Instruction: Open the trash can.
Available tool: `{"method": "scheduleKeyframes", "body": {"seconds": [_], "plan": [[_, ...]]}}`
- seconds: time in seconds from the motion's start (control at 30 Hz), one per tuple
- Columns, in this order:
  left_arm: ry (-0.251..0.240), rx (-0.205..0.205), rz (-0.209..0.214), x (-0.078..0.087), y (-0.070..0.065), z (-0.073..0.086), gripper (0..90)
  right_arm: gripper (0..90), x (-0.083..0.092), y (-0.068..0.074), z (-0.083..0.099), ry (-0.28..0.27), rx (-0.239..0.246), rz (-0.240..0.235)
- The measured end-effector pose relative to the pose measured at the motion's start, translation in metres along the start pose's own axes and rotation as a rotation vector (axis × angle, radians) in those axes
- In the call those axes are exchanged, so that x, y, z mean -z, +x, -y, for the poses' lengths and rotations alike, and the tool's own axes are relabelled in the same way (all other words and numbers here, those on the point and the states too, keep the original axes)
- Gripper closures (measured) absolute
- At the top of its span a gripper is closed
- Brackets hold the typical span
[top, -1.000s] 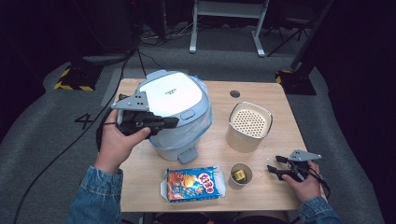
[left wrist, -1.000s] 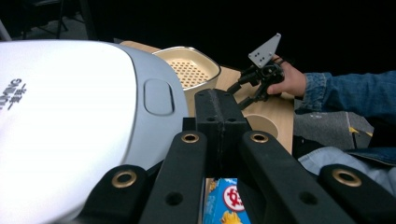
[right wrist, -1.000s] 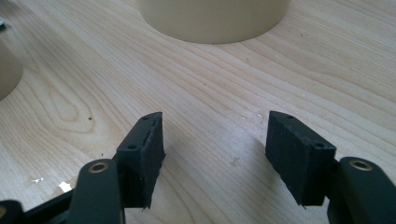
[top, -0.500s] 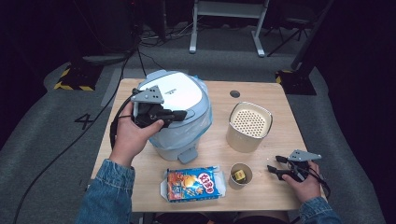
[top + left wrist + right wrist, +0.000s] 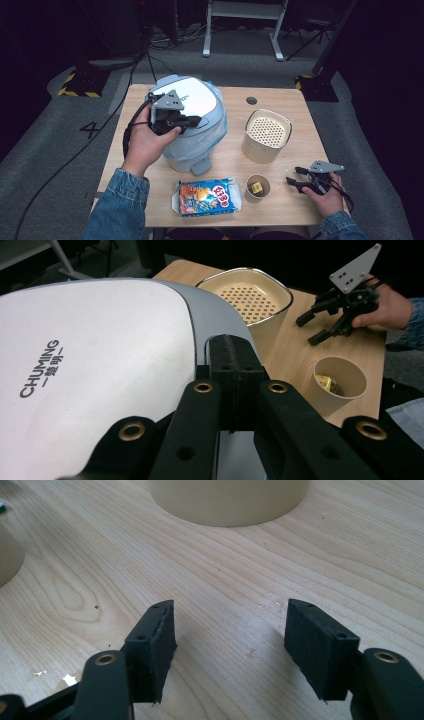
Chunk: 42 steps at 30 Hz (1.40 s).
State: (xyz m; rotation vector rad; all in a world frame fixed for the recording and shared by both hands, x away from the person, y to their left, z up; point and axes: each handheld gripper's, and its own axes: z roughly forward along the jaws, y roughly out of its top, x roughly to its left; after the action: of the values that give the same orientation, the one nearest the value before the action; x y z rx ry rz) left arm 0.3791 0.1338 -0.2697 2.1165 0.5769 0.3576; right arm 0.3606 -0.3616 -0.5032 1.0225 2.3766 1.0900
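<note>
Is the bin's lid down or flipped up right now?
Down. The white lid lies flat on the grey bin, and the left gripper, jaws shut, hovers over its front edge.

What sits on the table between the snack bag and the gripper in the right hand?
A small paper cup with something yellow inside stands between the snack bag and the right gripper, as the high view shows.

Dim room, grey floor, wooden table, perhaps a white stand behind.
</note>
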Motion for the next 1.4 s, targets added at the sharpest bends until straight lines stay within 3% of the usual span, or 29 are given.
{"method": "scheduleKeyframes", "body": {"seconds": [0.3,0.5,0.57,0.6,0.63,0.67,0.7,0.9,1.07,1.3,1.4], "plan": [[0.083,-0.047,-0.057,-0.002,-0.01,-0.01,90.0,37.5,0.0,0.0,0.0,0.0,0.0,0.0],[0.083,-0.024,-0.05,-0.001,-0.01,-0.009,90.0,37.5,0.0,0.0,0.0,0.0,0.0,0.0],[0.06,0.006,-0.001,-0.002,-0.008,-0.007,89.9,37.5,0.0,0.0,0.0,0.0,-0.001,0.0],[0.011,0.045,0.037,-0.002,-0.007,-0.004,79.3,37.5,0.0,0.0,0.0,0.0,0.0,0.0],[0.011,0.045,0.037,-0.002,-0.007,-0.004,67.9,37.5,0.0,0.0,0.0,0.0,0.0,0.0],[-0.004,0.05,0.036,-0.002,-0.006,-0.002,67.9,37.6,0.0,0.0,0.0,0.0,0.0,0.0],[-0.013,0.043,0.037,-0.001,-0.007,-0.001,61.8,37.6,0.0,0.0,0.0,0.0,0.0,0.0],[-0.069,0.044,0.073,0.014,-0.011,0.013,53.3,37.6,0.0,0.0,0.0,0.0,0.0,0.0],[-0.146,0.063,0.102,0.031,-0.013,0.035,45.0,37.6,0.0,0.0,0.0,0.0,0.0,0.0],[-0.167,0.068,0.055,0.052,-0.011,0.07,37.4,37.5,0.0,-0.001,0.0,0.0,0.001,-0.003],[-0.158,0.067,0.017,0.061,-0.011,0.086,36.0,37.5,0.0,-0.001,0.0,0.0,0.001,-0.004]]}}
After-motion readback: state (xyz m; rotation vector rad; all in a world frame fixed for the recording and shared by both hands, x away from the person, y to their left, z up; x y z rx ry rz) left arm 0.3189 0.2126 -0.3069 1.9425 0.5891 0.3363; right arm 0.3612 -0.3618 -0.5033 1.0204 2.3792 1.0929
